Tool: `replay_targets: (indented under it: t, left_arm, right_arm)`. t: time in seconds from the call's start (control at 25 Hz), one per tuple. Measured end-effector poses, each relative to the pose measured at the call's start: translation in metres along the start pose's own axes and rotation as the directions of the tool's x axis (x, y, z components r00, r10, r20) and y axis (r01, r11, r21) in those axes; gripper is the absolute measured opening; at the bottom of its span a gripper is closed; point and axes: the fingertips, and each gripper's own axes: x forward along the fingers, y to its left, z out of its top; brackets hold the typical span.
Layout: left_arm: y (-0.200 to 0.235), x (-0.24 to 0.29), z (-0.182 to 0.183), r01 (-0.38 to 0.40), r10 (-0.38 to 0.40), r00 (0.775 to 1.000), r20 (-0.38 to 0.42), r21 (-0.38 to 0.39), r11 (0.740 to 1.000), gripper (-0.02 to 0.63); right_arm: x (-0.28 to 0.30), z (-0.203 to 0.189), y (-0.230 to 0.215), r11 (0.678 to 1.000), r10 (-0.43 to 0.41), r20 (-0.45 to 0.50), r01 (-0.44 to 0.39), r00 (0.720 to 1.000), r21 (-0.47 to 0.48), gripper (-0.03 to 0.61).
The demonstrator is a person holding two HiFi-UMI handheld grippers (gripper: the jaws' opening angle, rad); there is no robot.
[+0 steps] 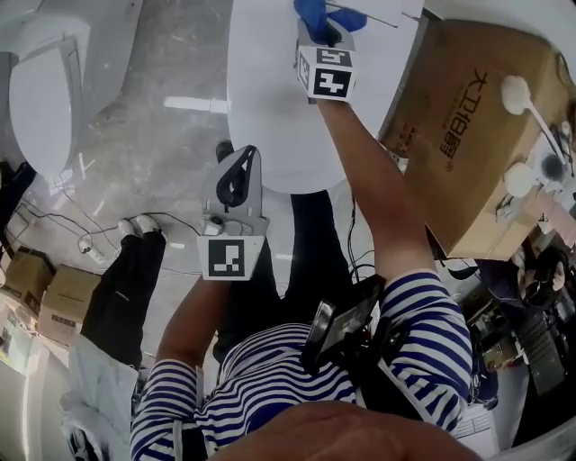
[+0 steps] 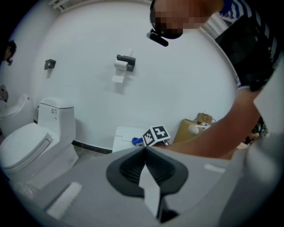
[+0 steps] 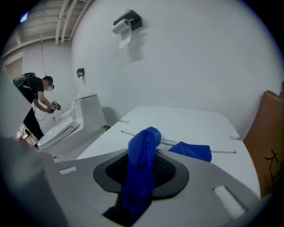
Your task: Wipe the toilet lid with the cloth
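The white toilet lid fills the top middle of the head view. My right gripper reaches over its far end, shut on the blue cloth. In the right gripper view the cloth is bunched between the jaws. One corner of the cloth rests on the lid near the hinge line. My left gripper hangs shut and empty over the floor beside the lid's near edge. From the left gripper view, the right gripper's marker cube and a bit of cloth show ahead.
A large cardboard box with brushes on it stands right of the toilet. A second white toilet stands at the left, where another person is bent over it. A paper-roll holder hangs on the wall. Cables lie on the glossy floor.
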Motion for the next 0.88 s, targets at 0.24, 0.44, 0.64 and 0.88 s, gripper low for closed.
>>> replay_targets:
  t: [0.24, 0.44, 0.64, 0.88]
  left_arm:
    - [0.038, -0.028, -0.003, -0.061, 0.062, 0.998, 0.022, -0.040, 0.997, 0.002]
    - [0.060, -0.043, -0.012, -0.084, 0.085, 0.996, 0.013, -0.023, 0.996, 0.002]
    - [0.070, -0.047, -0.014, -0.100, 0.102, 0.994, 0.025, -0.044, 0.994, 0.002]
    - [0.069, -0.048, -0.014, -0.092, 0.093, 0.995, 0.023, -0.048, 0.995, 0.002]
  right_arm:
    - [0.022, 0.013, 0.078, 0.998, 0.064, 0.009, -0.064, 0.998, -0.021, 0.118]
    - [0.035, 0.020, 0.125, 0.993, 0.110, 0.010, -0.109, 0.994, -0.043, 0.118]
    - [0.040, 0.022, 0.144, 0.991, 0.120, 0.007, -0.119, 0.993, -0.065, 0.118]
    - [0.035, 0.027, 0.138, 0.992, 0.113, 0.015, -0.111, 0.994, -0.064, 0.118]
